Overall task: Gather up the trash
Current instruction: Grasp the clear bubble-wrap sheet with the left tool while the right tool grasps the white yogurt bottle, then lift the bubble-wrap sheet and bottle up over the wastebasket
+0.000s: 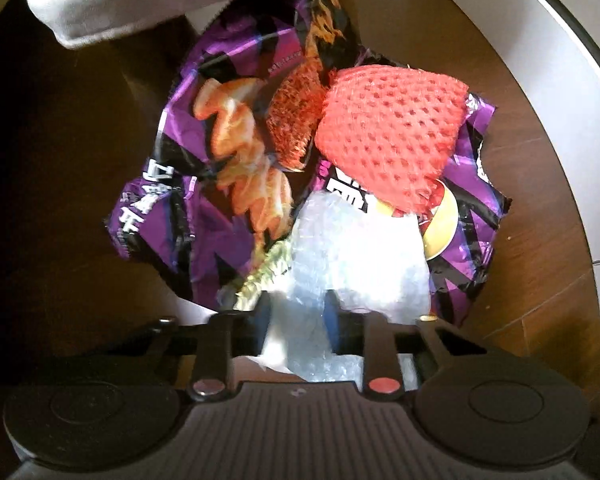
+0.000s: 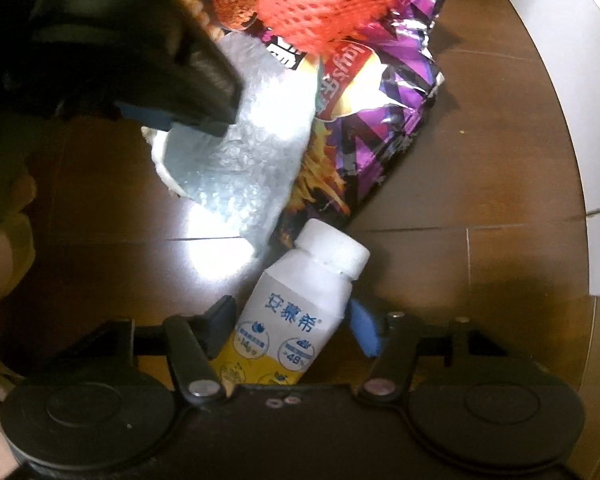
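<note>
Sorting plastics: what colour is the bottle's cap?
White; the bottle cap shows best in the right wrist view.

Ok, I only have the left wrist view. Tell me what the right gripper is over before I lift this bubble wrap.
Observer: The right gripper has a capped white bottle between its fingers, just off the purple chip bag.
Operator: Say whether it's clamped.
Observer: Cannot tell. The fingers sit close on both sides of the label, and the cap points toward the bag.
Operator: Check my grip from there.
Observer: The left gripper pinches one edge of the bubble wrap. The rest of the sheet lies against the bag.
</note>
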Demonstrator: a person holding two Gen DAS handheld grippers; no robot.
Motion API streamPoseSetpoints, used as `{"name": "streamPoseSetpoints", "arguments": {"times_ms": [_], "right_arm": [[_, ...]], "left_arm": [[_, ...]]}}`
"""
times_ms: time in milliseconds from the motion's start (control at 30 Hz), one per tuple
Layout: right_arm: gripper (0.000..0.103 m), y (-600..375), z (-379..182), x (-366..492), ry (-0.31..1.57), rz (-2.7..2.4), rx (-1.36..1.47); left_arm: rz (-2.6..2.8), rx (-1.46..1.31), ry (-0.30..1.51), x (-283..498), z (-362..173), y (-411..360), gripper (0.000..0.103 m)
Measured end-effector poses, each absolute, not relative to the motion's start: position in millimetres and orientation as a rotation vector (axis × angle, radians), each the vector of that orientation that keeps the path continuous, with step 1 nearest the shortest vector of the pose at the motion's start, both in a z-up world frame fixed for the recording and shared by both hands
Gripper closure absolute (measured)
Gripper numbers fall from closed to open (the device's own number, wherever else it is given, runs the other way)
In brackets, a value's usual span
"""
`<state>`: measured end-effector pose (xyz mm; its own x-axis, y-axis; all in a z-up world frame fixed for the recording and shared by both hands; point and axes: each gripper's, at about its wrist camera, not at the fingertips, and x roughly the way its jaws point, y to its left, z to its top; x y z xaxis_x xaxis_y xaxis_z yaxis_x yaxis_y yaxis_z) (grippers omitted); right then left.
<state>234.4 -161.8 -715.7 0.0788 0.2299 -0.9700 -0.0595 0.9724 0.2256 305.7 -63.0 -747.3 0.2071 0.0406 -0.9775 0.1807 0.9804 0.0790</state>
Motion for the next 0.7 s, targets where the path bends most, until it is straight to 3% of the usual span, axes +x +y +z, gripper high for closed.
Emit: {"name": "streamPoseSetpoints", "arguments": {"times_ms": [200,700], "right_arm": [[0.053,-165,-707,235,1.477,0.211,0.133],[0.055,-209,-599,226,1.298,0.116,0.048]], "left_arm": [[-0.103,0.226,1.330,291,-730,-68,0.101],[-0.042,0.141,1.252,276,-646,-50,0.102]]}}
